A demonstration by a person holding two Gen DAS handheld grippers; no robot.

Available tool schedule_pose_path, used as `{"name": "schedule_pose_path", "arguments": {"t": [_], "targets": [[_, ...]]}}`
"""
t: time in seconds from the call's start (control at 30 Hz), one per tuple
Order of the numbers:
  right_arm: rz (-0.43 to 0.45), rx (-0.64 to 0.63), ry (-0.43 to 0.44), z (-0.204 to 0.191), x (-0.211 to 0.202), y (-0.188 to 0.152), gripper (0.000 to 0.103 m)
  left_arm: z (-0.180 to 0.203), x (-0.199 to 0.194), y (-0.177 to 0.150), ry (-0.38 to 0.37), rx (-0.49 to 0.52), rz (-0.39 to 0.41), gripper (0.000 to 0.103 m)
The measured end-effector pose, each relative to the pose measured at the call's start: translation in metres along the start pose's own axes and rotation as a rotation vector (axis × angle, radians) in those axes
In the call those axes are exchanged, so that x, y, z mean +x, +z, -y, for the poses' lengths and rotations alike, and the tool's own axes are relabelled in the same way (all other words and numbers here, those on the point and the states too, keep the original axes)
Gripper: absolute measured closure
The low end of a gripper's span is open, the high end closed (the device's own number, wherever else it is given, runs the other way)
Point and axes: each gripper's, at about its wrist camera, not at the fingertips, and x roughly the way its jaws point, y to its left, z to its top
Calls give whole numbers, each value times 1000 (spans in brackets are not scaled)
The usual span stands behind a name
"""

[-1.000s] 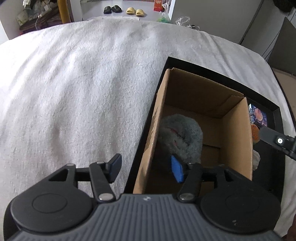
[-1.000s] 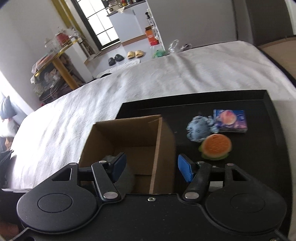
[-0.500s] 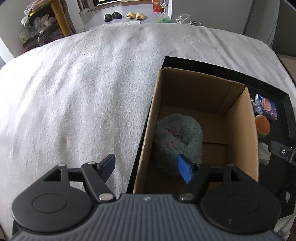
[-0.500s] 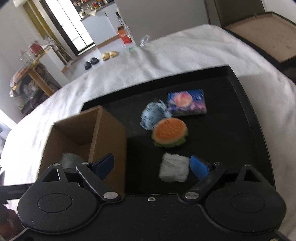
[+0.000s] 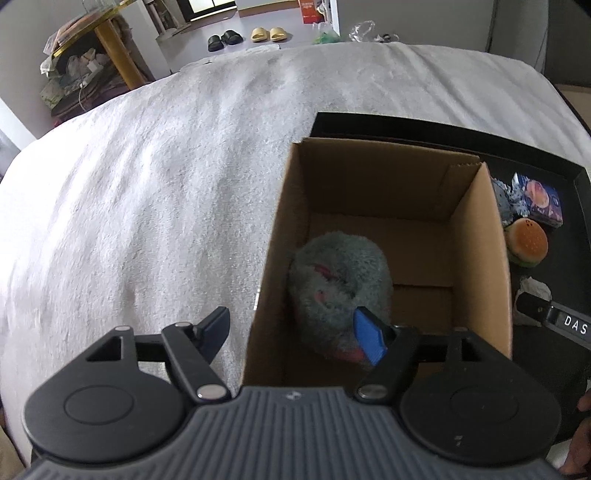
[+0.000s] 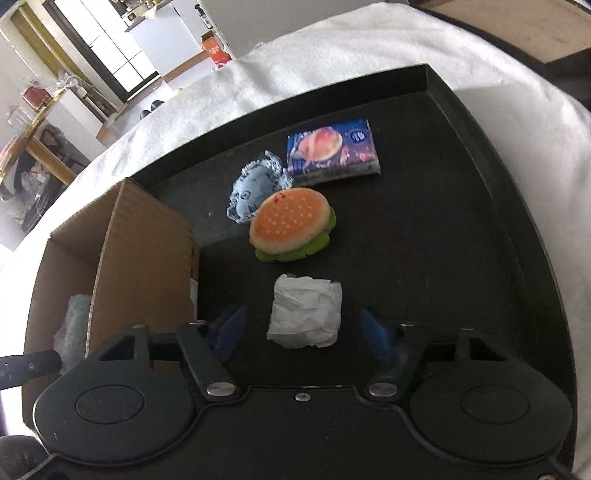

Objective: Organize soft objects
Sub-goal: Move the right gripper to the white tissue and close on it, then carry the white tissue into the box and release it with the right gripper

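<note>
A cardboard box [image 5: 388,177] stands at the left end of a black tray [image 6: 480,221]. In it lies a grey fluffy plush [image 5: 340,291]. My left gripper [image 5: 293,332] is open above the box's near left wall, one finger outside, the blue pad over the plush, not gripping it. On the tray a white crumpled wad [image 6: 304,317] lies between the fingers of my right gripper [image 6: 301,332]. Its jaws are closing, with gaps still showing on both sides of the wad. Beyond it sit a burger plush [image 6: 291,223], a pale blue knitted piece [image 6: 255,188] and a tissue pack [image 6: 332,151].
The tray rests on a bed with a white textured cover [image 5: 147,184]. The box wall [image 6: 147,251] stands close to the left of my right gripper. Beyond the bed are slippers [image 5: 245,35] on the floor and a cluttered shelf [image 5: 81,70].
The left jaws widened and drew back off the grey plush, which stays in the box. The right gripper swung from over the box down to the white wad, jaws widening, then narrowing.
</note>
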Motion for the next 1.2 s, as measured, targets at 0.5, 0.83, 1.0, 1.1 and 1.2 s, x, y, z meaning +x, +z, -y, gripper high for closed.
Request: {"name": "schedule_pose_path", "arguments": {"t": [0.5, 0.83, 1.0, 1.1, 1.2], "targets": [[35, 5, 62, 1, -20, 3, 62, 2, -9, 1, -30, 20, 23, 31], [63, -26, 78, -9, -36, 7, 62, -19, -11, 2, -84, -1, 46, 31], [93, -48, 86, -19, -46, 13, 62, -31, -10, 1, -110, -28, 64, 32], [107, -63, 87, -26, -52, 17, 62, -35, -9, 2, -131, -41, 68, 33], [117, -79, 88, -33, -56, 20, 62, -39, -9, 3, -153, -53, 77, 34]]}}
